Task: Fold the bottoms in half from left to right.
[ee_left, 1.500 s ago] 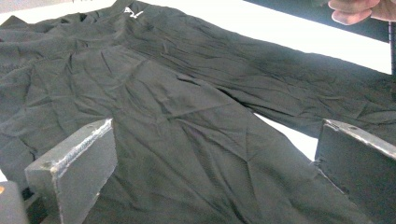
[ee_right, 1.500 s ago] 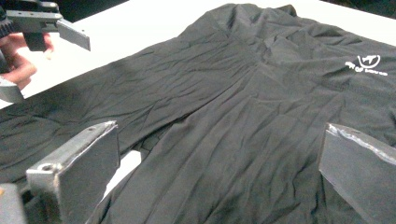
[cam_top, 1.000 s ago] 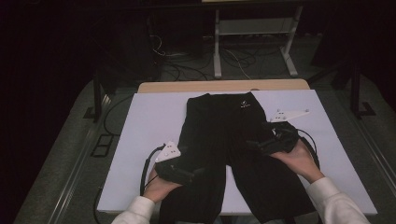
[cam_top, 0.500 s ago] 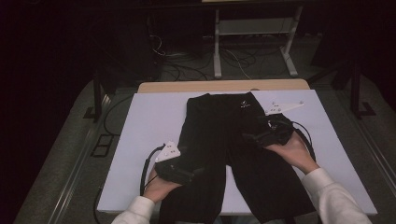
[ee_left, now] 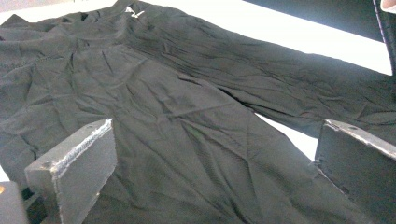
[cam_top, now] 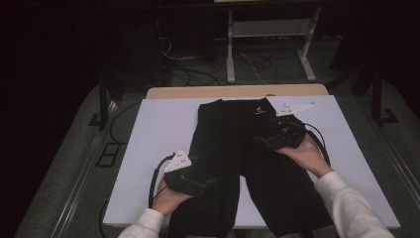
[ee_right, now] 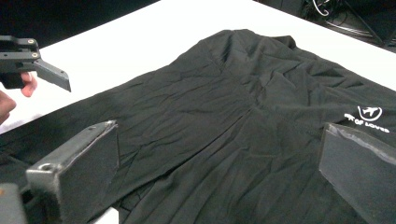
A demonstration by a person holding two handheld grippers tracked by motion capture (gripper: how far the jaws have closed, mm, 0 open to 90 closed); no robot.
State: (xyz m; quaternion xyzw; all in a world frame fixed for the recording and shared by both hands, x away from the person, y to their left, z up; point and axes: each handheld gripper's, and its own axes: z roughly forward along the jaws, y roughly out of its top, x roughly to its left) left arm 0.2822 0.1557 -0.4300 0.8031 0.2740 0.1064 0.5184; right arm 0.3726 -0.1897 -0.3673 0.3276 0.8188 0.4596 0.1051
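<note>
Black trousers (cam_top: 237,148) lie flat on the white table cover (cam_top: 158,129), waist at the far end, both legs running toward the person. A small white logo (cam_top: 259,111) sits near the waist. My left gripper (cam_top: 207,183) hovers low over the left leg, jaws wide open with nothing between them; its own view shows wrinkled black cloth (ee_left: 187,116) under the left gripper (ee_left: 210,154). My right gripper (cam_top: 262,139) is over the upper right leg just below the logo (ee_right: 369,114). In its own view the right gripper (ee_right: 215,158) is open above the cloth.
The wooden table edge (cam_top: 237,91) shows beyond the cover. On the dark floor behind it are a metal stand (cam_top: 230,49) and loose cables (cam_top: 247,62). The left gripper's cable (cam_top: 154,178) loops on the cover. The other gripper (ee_right: 32,60) appears in the right gripper view.
My right gripper has moved away from the person, up the right leg toward the waist and logo. The left gripper has stayed in place.
</note>
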